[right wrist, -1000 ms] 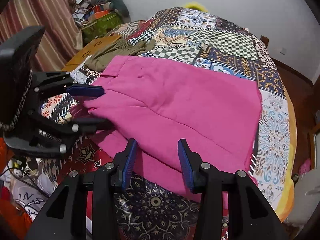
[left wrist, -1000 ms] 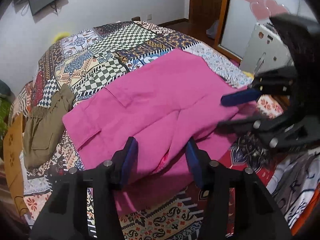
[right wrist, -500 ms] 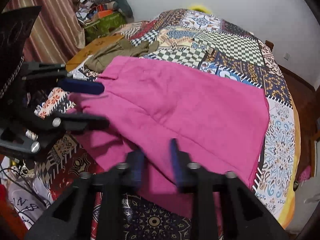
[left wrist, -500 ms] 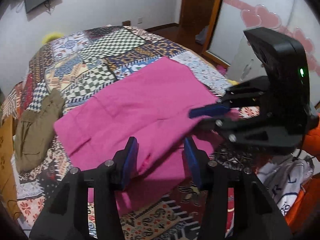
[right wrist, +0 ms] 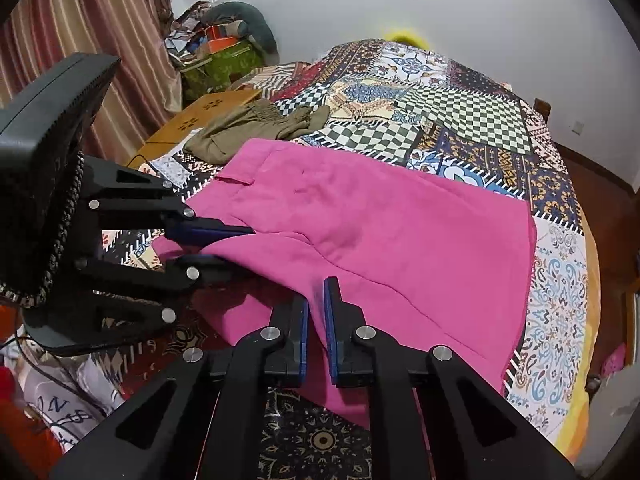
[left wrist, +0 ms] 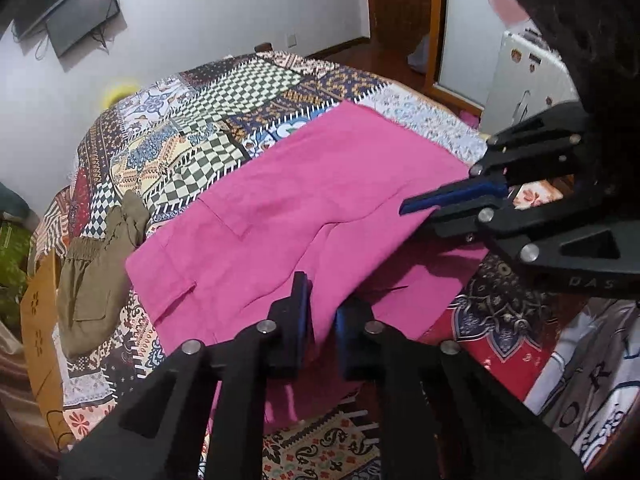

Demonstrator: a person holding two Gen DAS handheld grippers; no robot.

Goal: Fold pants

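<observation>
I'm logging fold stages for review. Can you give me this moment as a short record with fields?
garment: pink pants, spread on the patchwork bedspread
left gripper: just closed, pinching the pants' near edge
right gripper: just closed, pinching the same edge further along
nearby: olive garment bunched beside the pants
fold stage: near edge gripped

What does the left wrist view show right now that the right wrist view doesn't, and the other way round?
Only the left wrist view shows the wooden door and the white cabinet beyond the bed.

Only the right wrist view shows the striped curtain and the green bag by the wall.

Both show the pink pants on the patchwork bedspread, the olive garment beside them, and both grippers closed on the near edge of the pants: the left gripper and the right gripper, whose jaws have just been closing on the fabric.
</observation>
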